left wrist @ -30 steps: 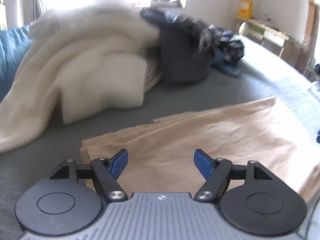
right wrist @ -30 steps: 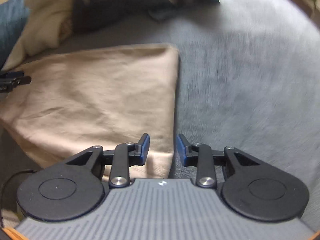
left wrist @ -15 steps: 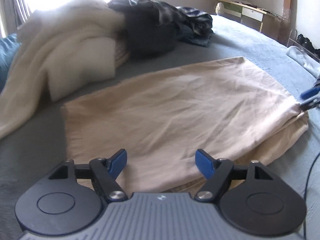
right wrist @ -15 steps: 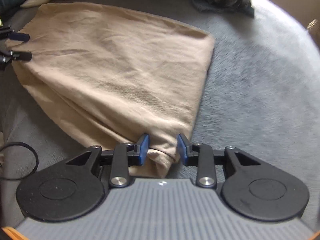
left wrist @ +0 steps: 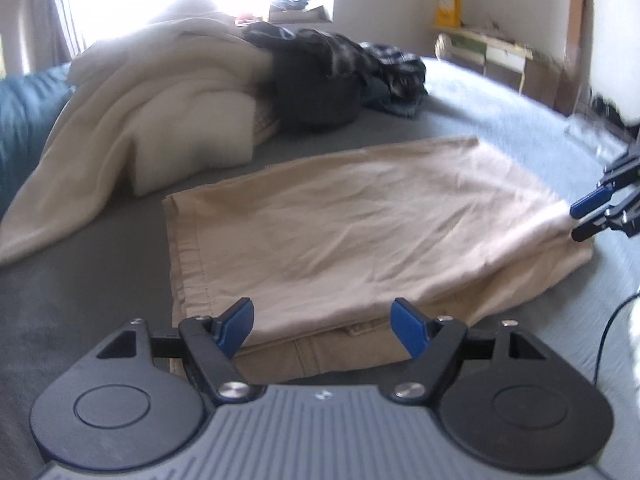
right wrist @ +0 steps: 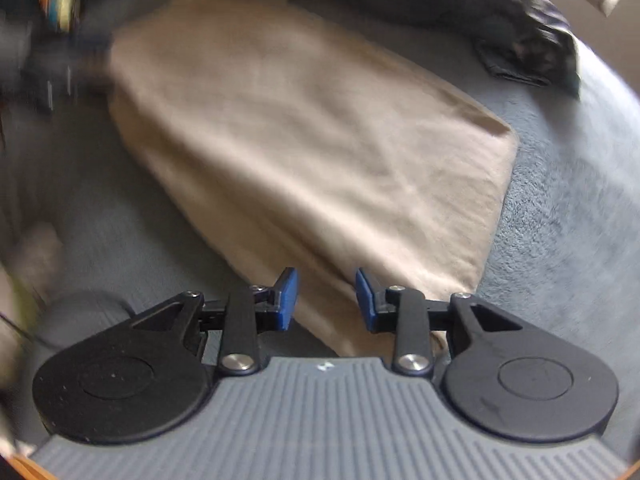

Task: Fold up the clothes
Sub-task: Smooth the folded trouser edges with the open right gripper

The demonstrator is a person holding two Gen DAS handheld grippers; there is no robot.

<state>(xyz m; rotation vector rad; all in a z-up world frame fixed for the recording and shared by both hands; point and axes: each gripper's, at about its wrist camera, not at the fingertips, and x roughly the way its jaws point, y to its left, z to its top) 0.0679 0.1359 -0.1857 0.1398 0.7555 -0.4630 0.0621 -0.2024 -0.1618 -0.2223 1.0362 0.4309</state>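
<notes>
Tan trousers lie folded on the grey bed. My left gripper hangs open just above their near end, where a waistband seam and pocket show; nothing sits between its pads. At the far right end my right gripper is narrowly shut on a bunched fold of the top layer, which tents up toward its tips. In the right wrist view the trousers stretch away, and a ridge of cloth runs into the right gripper. That view is blurred.
A cream blanket is heaped at the back left, with a pile of dark clothes beside it. A blue pillow lies far left. A black cable hangs at the right. Shelves line the far wall.
Both grippers have slid sideways along the bed. The right one rolled, so the trousers now run diagonally in its view. The waistband end has come under the left gripper, which stays open.
</notes>
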